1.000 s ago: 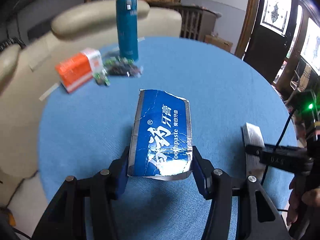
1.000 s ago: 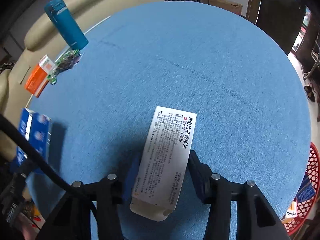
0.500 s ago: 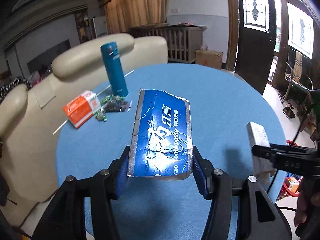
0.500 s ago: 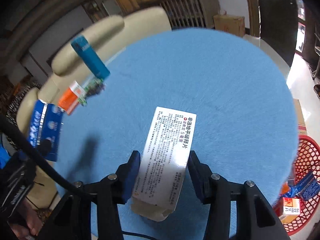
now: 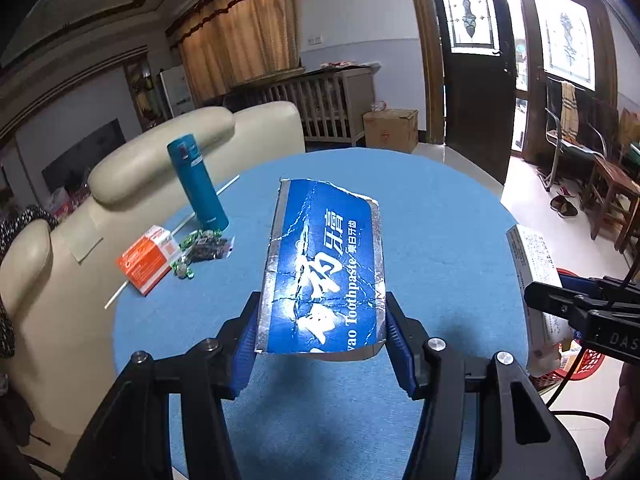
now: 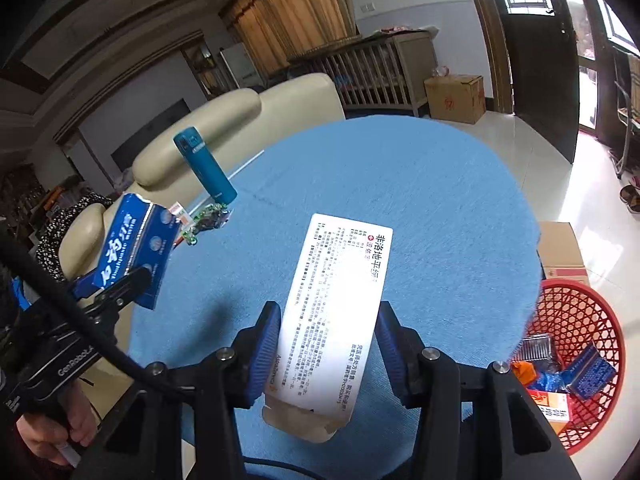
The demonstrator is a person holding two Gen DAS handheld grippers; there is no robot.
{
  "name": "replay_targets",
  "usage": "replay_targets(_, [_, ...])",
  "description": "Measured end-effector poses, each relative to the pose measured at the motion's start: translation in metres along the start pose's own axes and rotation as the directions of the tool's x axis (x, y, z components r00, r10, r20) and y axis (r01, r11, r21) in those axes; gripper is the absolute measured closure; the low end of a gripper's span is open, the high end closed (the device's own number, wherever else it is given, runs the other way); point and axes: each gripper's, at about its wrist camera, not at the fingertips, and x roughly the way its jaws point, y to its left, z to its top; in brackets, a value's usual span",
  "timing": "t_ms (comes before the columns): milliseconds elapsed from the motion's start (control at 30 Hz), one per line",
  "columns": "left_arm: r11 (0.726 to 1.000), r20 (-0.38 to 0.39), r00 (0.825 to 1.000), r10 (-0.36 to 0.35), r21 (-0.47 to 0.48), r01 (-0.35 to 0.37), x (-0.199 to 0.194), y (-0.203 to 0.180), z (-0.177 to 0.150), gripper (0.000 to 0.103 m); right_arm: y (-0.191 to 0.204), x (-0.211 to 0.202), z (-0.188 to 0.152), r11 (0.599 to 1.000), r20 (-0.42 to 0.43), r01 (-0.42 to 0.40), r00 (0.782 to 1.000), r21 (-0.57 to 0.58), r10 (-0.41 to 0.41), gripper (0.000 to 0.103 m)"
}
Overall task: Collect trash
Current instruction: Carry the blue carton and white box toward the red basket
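L gripper: blue pads clamped on both long sides of a crumpled blue toothpaste box — box held up off the table, torn far end pointing away.
R gripper: pads pressed on a white medicine box, printed face up, opened flap end toward the camera; also held clear of the table.
Cross-check: from the L wrist cam the white box shows at far right in the other tool's black jaws; from the R wrist cam the blue box shows at left, gripped.
Table: round, blue cloth.
Still on table, far-left side: teal flask upright; orange-white carton lying flat near the edge; small heap of green-and-dark wrappers between carton & flask base; thin white stick along the edge.
Basket: red mesh, on floor just beside the table, R side — holds several boxes & wrappers.
Cardboard box: on floor behind the basket.
Chairs: cream, padded, behind the table.
Person: a hand on the L tool's handle, lower left.
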Motion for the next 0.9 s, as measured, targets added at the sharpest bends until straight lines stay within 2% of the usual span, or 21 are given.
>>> replay_targets(433, [0.997,0.026,1.000,-0.006,0.075,0.004,-0.014,-0.029,0.008,0.044,-0.022,-0.029,-0.007,0.999,0.070,0.000,0.998,0.038,-0.002,0.052])
replay_targets(900, [0.987,0.039,0.998,-0.047,0.154,0.040,-0.021,-0.065,0.017,0.044,-0.052,-0.058,-0.016,0.996,0.120,0.017,0.992,0.089,-0.027,0.052])
